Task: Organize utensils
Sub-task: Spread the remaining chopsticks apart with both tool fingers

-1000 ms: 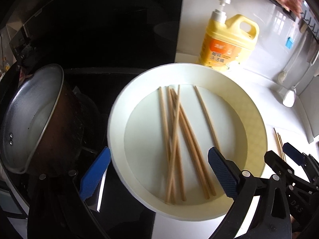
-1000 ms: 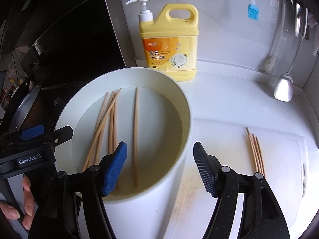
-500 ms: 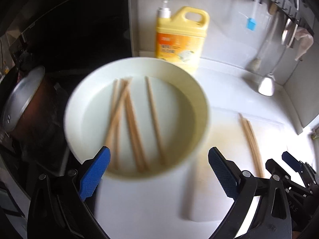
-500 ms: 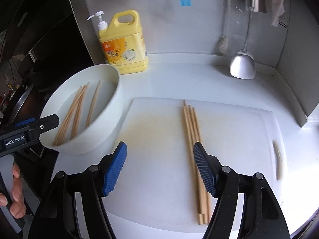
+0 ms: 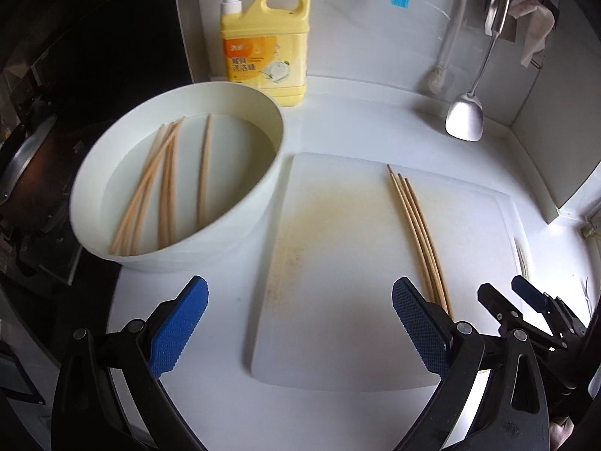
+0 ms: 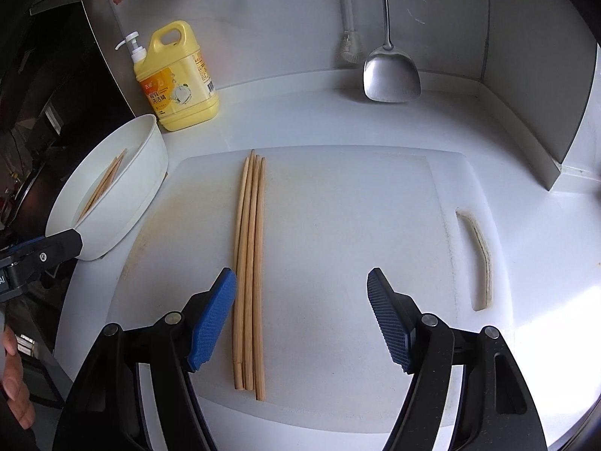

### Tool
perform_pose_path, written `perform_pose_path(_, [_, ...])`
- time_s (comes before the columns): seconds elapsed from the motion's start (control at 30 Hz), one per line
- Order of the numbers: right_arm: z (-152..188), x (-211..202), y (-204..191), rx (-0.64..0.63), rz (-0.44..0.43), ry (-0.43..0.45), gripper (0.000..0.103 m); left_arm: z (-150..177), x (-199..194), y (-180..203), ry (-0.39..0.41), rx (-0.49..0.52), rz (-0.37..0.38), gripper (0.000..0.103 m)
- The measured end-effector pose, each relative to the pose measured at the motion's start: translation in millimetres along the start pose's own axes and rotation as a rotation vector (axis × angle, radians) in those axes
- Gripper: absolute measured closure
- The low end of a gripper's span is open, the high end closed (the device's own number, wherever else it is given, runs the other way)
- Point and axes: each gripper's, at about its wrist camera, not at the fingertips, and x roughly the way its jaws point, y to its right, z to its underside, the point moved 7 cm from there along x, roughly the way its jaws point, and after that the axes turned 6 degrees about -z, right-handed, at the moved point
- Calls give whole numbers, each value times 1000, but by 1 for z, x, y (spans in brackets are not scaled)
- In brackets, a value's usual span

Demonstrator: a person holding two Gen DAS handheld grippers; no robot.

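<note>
A round white basin (image 5: pixel 240 225) holds several wooden chopsticks (image 5: pixel 165 184) in water; it also shows at the left of the right wrist view (image 6: pixel 124 203). A few more chopsticks (image 6: pixel 249 263) lie side by side on a white cutting board (image 6: pixel 338 225), also seen in the left wrist view (image 5: pixel 417 225). My left gripper (image 5: pixel 300 323) is open and empty, low over the board's near left part. My right gripper (image 6: pixel 300 315) is open and empty above the board, its left finger beside the chopsticks.
A yellow dish-soap jug (image 5: pixel 265 43) stands at the back wall. A steel spatula (image 6: pixel 390 71) and a brush hang on the wall. A dark pot (image 5: pixel 22 173) and stove are to the left. The board has a handle slot (image 6: pixel 479 255) at right.
Both grippers have pulled back and swung right, away from the basin toward the cutting board. The chopsticks on the board have come into close view. Both stay open.
</note>
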Motion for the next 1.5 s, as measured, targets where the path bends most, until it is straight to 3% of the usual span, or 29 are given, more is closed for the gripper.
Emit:
perform_pose_path(0.37, [4, 24, 5, -8, 1, 34, 34, 10, 37, 19, 80, -29, 41, 6])
perform_pose_path(0.57, [2, 28, 2, 3, -24, 40, 34, 11, 46, 24, 69, -28, 39, 6])
perform_pose_path(1.5, [10, 31, -12, -129, 76, 21, 33, 11, 50, 33, 41, -47, 76, 6])
